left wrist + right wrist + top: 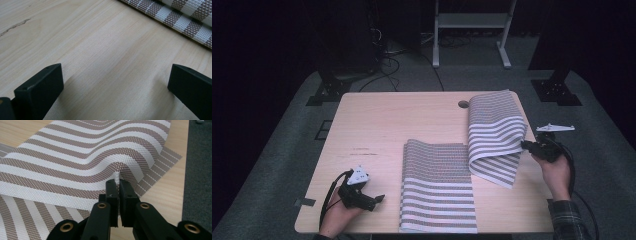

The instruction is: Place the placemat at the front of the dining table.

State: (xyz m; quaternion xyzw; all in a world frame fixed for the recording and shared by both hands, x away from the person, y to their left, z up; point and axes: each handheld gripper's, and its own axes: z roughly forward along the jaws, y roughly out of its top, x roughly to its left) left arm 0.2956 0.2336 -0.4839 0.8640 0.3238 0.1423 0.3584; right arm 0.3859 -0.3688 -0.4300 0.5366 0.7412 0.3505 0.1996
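Observation:
Two brown-and-white striped mesh placemats lie on the wooden table (377, 120). One placemat (437, 185) is flat at the front middle. The other placemat (494, 132) at the right is curled over itself, its near edge lifted. My right gripper (526, 145) is shut on that lifted edge; in the right gripper view the jaws (118, 182) pinch the bent mat (82, 167). My left gripper (377, 201) rests low over bare table to the left of the flat mat. Its jaws (116, 75) stand wide open with nothing between them, and a mat edge (180, 17) lies ahead.
A round cable hole (463, 104) sits near the table's far edge. The right table edge and grey carpet (197, 170) are close beside the held mat. Black stands (332, 85) and a white frame (472, 30) stand on the floor behind the table.

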